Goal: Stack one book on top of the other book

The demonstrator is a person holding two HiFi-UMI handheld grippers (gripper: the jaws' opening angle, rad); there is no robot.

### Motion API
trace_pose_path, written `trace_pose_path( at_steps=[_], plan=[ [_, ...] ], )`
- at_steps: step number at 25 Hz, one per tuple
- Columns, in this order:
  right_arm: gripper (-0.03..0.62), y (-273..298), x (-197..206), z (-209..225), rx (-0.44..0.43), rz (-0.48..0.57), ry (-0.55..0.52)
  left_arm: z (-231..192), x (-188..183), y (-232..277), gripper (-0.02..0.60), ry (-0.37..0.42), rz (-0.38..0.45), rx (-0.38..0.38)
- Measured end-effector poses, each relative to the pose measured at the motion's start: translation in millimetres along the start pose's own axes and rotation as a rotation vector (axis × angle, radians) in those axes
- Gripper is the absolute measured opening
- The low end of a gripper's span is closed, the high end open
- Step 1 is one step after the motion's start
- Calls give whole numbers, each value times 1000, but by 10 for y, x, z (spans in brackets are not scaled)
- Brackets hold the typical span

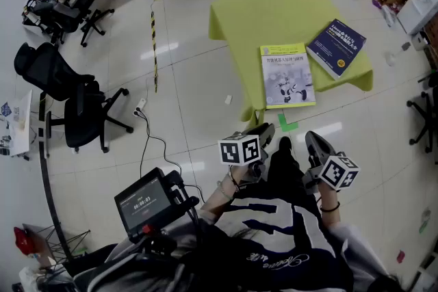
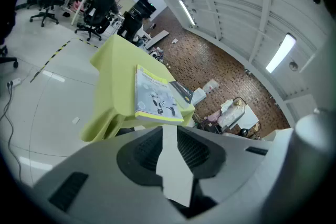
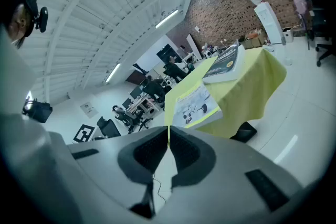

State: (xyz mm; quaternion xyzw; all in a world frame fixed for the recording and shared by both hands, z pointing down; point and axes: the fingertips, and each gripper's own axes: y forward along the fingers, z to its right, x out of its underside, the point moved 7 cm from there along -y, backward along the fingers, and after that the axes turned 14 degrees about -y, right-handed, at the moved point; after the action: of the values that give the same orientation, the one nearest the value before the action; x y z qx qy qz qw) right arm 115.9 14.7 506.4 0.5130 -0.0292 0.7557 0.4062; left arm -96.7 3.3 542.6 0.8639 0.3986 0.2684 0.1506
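Observation:
Two books lie side by side on a table draped in a yellow-green cloth [image 1: 274,17]. A pale book with a robot on its cover [image 1: 287,75] sits at the near edge, and a dark blue book [image 1: 336,46] lies to its right, turned at an angle. Both grippers are held low in front of the person, well short of the table. The left gripper [image 1: 264,128] has its jaws a little apart with nothing between them. The right gripper [image 1: 312,138] is shut and empty. From the left gripper [image 2: 169,131] the pale book [image 2: 155,98] shows ahead. From the right gripper [image 3: 168,134] both the pale book [image 3: 194,105] and the blue book [image 3: 226,63] show.
Black office chairs [image 1: 75,102] stand at the left and at the back. A cable [image 1: 147,140] runs over the white tile floor, with a yellow-black tape line [image 1: 154,44] and a green tape mark [image 1: 288,124] near the table. A small screen [image 1: 142,200] hangs at the person's chest.

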Motion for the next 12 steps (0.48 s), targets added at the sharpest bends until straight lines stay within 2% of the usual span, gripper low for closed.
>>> trace_pose_path(
  at_steps=[2, 5, 9, 12],
  plan=[
    [54, 124, -73, 161, -18, -19, -2, -29, -111, 125, 121, -28, 10, -6],
    [91, 316, -202, 461, -34, -64, -15, -75, -250, 344, 153, -85, 20, -27],
    [182, 622, -320, 902, -71, -160, -18, -236, -305, 585, 193, -270, 48, -69],
    [220, 820, -351, 1273, -85, -230, 8, -264, -323, 712, 196, -330, 63, -94]
  ],
)
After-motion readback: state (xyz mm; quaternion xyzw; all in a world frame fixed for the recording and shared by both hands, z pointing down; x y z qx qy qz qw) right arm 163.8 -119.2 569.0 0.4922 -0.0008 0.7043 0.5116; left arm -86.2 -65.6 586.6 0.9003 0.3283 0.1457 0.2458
